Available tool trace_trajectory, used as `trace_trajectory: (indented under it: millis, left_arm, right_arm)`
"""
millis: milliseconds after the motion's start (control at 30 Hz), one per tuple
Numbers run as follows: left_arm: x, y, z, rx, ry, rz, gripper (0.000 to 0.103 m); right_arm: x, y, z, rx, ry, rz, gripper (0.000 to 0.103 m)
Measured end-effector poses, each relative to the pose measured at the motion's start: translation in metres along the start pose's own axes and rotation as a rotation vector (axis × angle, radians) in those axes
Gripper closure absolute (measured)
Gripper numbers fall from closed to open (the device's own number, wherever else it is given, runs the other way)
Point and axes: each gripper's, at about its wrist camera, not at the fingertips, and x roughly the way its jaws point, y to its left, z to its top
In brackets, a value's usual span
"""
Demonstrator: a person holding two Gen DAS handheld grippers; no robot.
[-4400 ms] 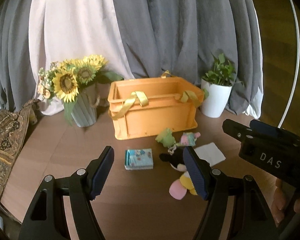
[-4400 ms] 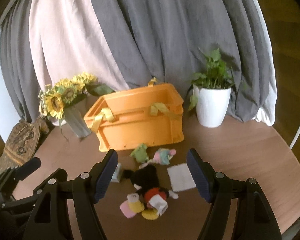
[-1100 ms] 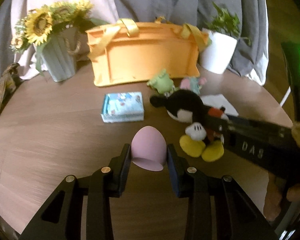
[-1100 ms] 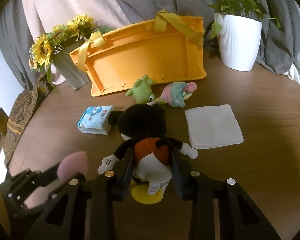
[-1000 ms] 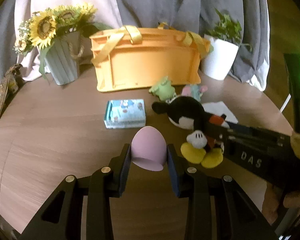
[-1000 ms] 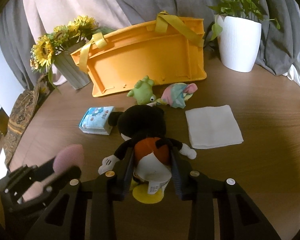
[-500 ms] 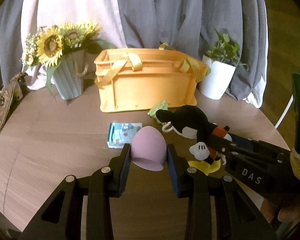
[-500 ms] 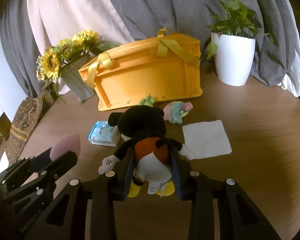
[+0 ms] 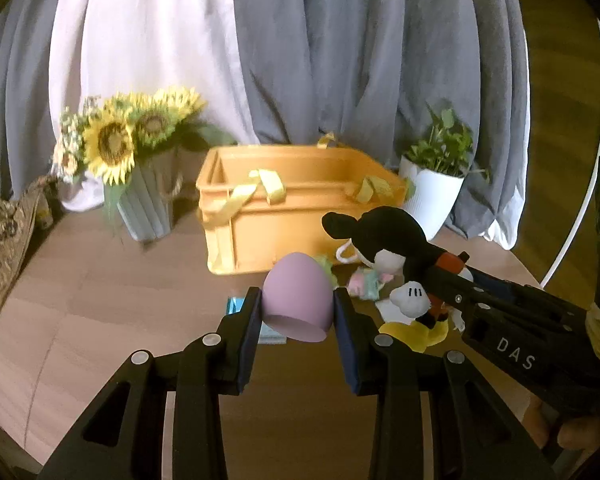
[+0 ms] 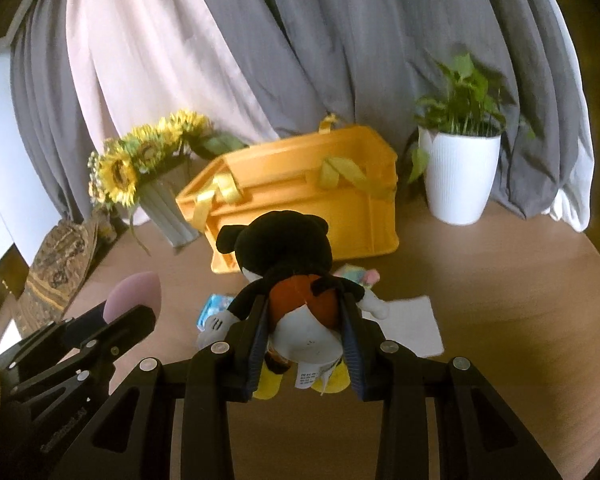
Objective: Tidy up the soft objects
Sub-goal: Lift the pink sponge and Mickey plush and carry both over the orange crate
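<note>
Since I'm hauling both loads toward the orange crate (image 9: 300, 208) ahead of my jaws, I'm keeping the right gripper (image 10: 305, 322) clamped on the mouse plush (image 10: 288, 264) and the left gripper (image 9: 298, 312) pinching the pink sponge egg (image 9: 298, 300), aiming to clear the near rim before letting go.

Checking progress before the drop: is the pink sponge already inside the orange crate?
No: the pink sponge is clamped in the left tool, in front of the orange crate.

1 crate (image 10: 300, 184), 1 mouse plush (image 10: 296, 264), 1 pink sponge (image 9: 298, 298), 2 grippers (image 9: 296, 320) (image 10: 304, 336), 1 potted plant (image 10: 458, 172)
</note>
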Motion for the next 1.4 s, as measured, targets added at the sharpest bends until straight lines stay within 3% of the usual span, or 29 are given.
trace_trajectory:
  millis: [733,1400]
  left_arm:
    - [-0.026,0.023,0.062,0.038,-0.160,-0.031,0.068]
    - [-0.009,0.019,0.115,0.072,-0.265,-0.041,0.068]
  right_arm:
    - [-0.032,0.031,0.055,-0.007,-0.197,-0.021,0.068]
    - [-0.025,0.032,0.098,-0.006,-0.300,-0.029,0.067]
